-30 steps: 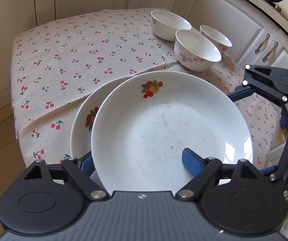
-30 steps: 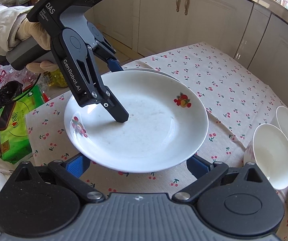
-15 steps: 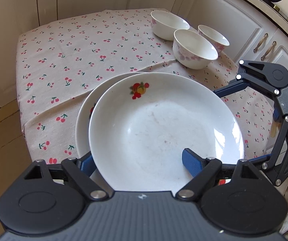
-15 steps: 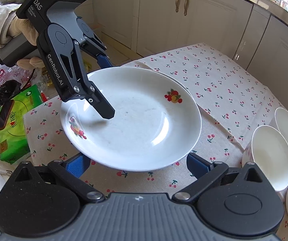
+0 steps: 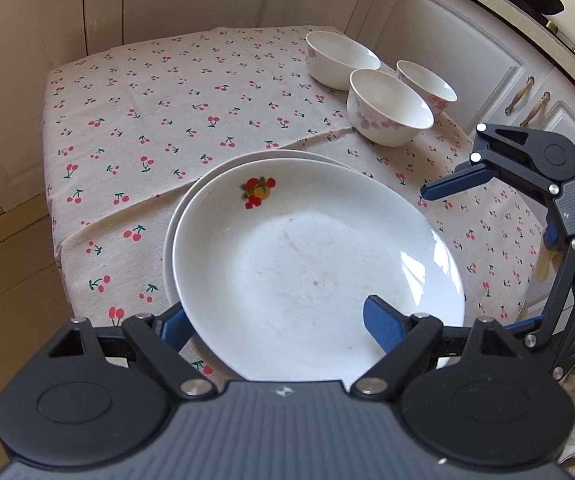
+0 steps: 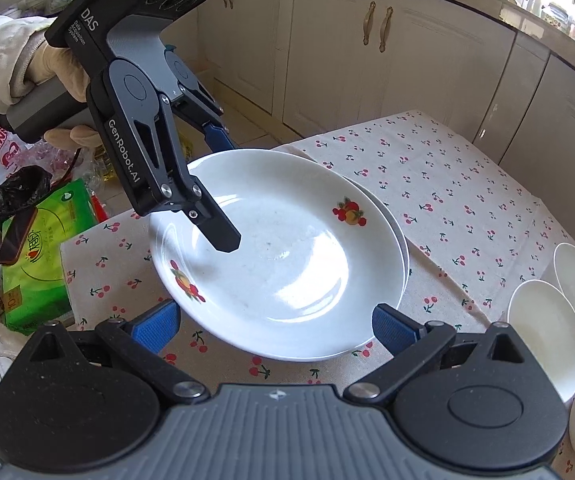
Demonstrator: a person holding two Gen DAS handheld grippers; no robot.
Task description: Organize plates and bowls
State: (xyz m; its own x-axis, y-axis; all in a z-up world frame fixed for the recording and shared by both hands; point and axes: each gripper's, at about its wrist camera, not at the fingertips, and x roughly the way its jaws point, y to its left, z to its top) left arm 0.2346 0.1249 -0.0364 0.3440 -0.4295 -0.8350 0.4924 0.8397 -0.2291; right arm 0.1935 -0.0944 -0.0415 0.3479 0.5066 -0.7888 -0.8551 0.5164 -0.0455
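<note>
Right wrist view: left gripper (image 6: 229,196) jaws gripping top plate (image 6: 283,256) rim, prob. stacking onto lower plate (image 6: 401,240); right gripper (image 6: 275,324) jaws idling apart.

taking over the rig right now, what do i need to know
left gripper: jaws clamped on the top plate, holding it over the lower plate, nearly lined up; contact unclear.
right gripper: jaws open, empty, beside the top plate's near edge.
three bowls stand apart, unstacked, at the far corner of the table.
To do: release the plate onto the stack, then nest the bowls.
</note>
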